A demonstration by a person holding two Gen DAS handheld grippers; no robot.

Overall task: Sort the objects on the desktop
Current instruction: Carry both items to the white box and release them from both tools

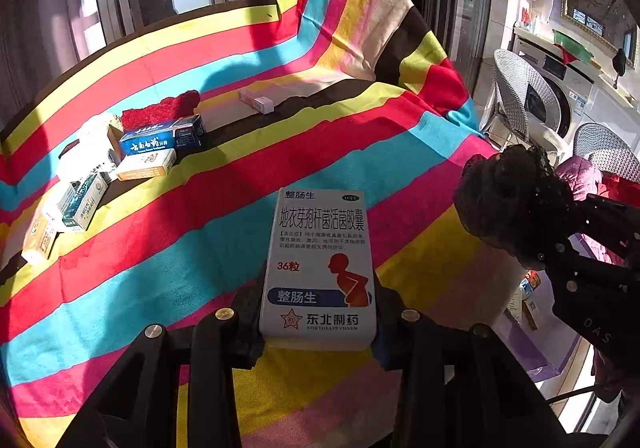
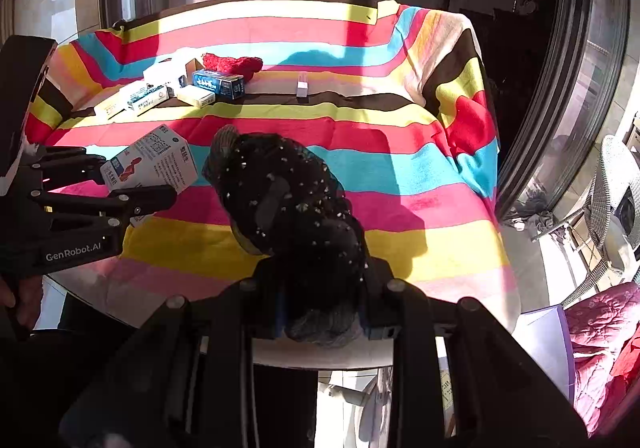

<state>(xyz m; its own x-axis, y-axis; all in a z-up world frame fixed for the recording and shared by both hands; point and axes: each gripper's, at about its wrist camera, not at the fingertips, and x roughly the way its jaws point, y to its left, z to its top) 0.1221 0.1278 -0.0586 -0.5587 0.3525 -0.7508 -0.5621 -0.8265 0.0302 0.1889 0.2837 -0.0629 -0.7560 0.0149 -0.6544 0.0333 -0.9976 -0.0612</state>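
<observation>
My left gripper (image 1: pixel 318 328) is shut on a white medicine box (image 1: pixel 320 264) with a red figure and blue band, held above the striped tablecloth (image 1: pixel 200 248). The same box (image 2: pixel 150 163) shows at the left of the right wrist view, clamped in the left gripper (image 2: pixel 132 183). My right gripper (image 2: pixel 320 312) is shut on a black sequinned knitted hat (image 2: pixel 288 203), which sticks out in front of the fingers. That hat (image 1: pixel 516 203) appears at the right edge of the left wrist view.
A pile of medicine boxes (image 1: pixel 100 167) with a blue toothpaste box (image 1: pixel 164 137) and a red cloth (image 1: pixel 160 109) lies at the table's far left. A small white box (image 1: pixel 256 100) lies alone farther back. Wicker chairs (image 1: pixel 520 95) and a washing machine (image 1: pixel 560 87) stand to the right.
</observation>
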